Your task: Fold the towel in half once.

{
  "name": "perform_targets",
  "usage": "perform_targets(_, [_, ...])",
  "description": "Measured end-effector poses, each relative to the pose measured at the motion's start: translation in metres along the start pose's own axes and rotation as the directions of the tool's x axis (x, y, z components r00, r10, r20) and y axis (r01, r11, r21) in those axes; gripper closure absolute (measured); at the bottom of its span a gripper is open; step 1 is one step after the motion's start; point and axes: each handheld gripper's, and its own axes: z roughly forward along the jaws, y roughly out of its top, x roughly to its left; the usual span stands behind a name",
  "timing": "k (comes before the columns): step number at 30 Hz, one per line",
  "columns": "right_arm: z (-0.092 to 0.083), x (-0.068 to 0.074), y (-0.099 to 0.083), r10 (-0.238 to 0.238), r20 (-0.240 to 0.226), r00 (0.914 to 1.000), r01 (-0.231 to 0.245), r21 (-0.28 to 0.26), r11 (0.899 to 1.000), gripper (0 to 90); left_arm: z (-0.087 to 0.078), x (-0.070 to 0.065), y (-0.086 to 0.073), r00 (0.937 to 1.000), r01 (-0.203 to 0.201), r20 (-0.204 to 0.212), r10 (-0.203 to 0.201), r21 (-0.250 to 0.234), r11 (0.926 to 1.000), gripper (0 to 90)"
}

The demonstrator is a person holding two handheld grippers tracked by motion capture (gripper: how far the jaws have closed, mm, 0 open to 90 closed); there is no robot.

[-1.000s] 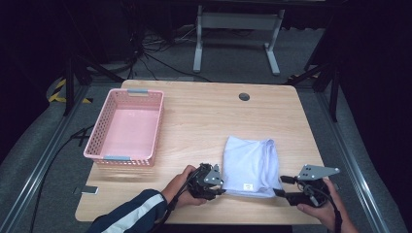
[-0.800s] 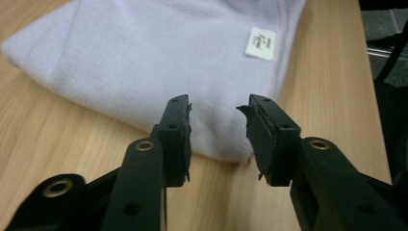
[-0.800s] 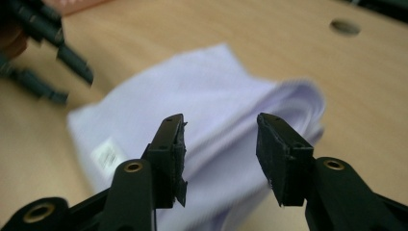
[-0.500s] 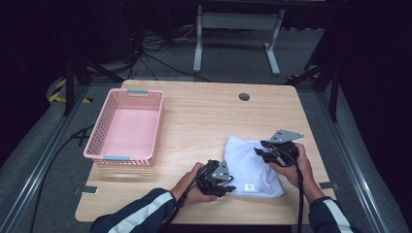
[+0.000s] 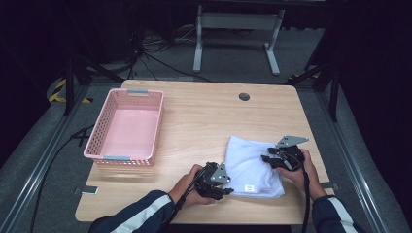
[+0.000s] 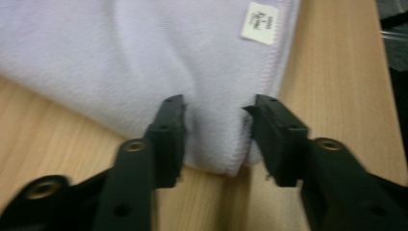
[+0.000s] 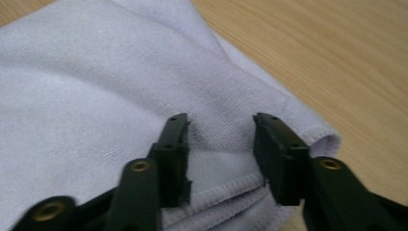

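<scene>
Towel (image 5: 252, 165), white and folded, lies flat near the front right corner of the counter (image 5: 204, 121), its care label (image 5: 249, 188) up by the front edge. Left gripper (image 5: 224, 187) sits at the towel's front left corner; in the left gripper view the jaws have just been opening and now straddle that corner (image 6: 216, 144) with the pads (image 6: 173, 130) beside the cloth, not pinching it, so it reads as open around the corner. Right gripper (image 5: 270, 160) is at the towel's right side, over the stacked hems; its jaws have also just been opening, and in the right gripper view they stand apart over the layered edge (image 7: 221, 183) with fabric between them but no squeeze, so open too. Placement looks deliberate: each gripper takes one end of the towel so both can clamp and lift or fold it evenly without it sagging or twisting. Pink basket (image 5: 127, 127) waits empty near the left edge of the counter, well apart from the towel, likely the drop spot. Next move probably needs both jaws to bite through all layers; catching only the top layer would let the fold fall open
</scene>
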Motion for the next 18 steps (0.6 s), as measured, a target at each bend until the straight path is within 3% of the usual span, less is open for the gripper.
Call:
perform_targets(1, [-0.003, -0.002, 0.002, 0.005, 0.006, 1.0000, -0.005, -0.027, 1.000, 44.6, 0.000, 0.002, -0.001, 0.9998, 0.015, -0.016, -0.015, -0.011, 0.9998, 42.9])
perform_targets(2, [-0.006, -0.005, 0.003, 0.023, 0.022, 0.9995, -0.022, -0.055, 0.998, 43.7, -0.001, 0.002, -0.002, 0.9994, 0.027, -0.021, -0.027, -0.006, 0.9996, 35.9])
perform_targets(4, [-0.007, -0.012, 0.005, 0.049, 0.044, 0.9978, -0.046, -0.064, 0.997, 35.4, 0.000, 0.002, -0.003, 0.9990, 0.043, -0.012, -0.043, -0.014, 0.9990, 30.7])
perform_targets(6, [-0.001, -0.020, 0.005, 0.078, 0.038, 0.9962, -0.077, -0.036, 0.996, 33.6, 0.001, 0.000, -0.003, 0.9986, 0.051, -0.012, -0.051, -0.018, 0.9985, 24.5])
perform_targets(8, [0.007, -0.027, 0.004, 0.100, 0.042, 0.9941, -0.099, -0.009, 0.995, 27.7, 0.004, -0.004, -0.001, 0.9995, 0.032, -0.001, -0.032, -0.009, 0.9994, 21.2])
perform_targets(11, [0.018, -0.039, 0.002, 0.141, -0.003, 0.9900, -0.141, 0.018, 0.990, 19.0, 0.011, -0.007, 0.001, 0.9996, 0.013, -0.025, -0.013, 0.008, 0.9999, 19.4])
perform_targets(12, [0.021, -0.042, 0.001, 0.149, -0.022, 0.9886, -0.149, 0.023, 0.989, 17.4, 0.013, -0.008, 0.001, 0.9996, 0.023, -0.019, -0.023, 0.009, 0.9997, 19.1])
perform_targets(13, [0.024, -0.046, 0.001, 0.179, -0.047, 0.9827, -0.177, 0.041, 0.983, 15.4, 0.014, -0.008, 0.001, 0.9995, 0.027, -0.020, -0.027, 0.014, 0.9995, 19.0])
perform_targets(16, [0.030, -0.051, -0.001, 0.196, -0.094, 0.9762, -0.191, 0.055, 0.980, 15.8, 0.018, -0.008, -0.001, 0.9990, 0.026, -0.036, -0.025, 0.015, 0.9996, 20.0])
perform_targets(18, [0.031, -0.053, -0.001, 0.189, -0.137, 0.9723, -0.183, 0.058, 0.981, 23.2, 0.019, -0.008, -0.001, 0.9990, 0.003, -0.045, -0.002, 0.025, 0.9997, 20.8])
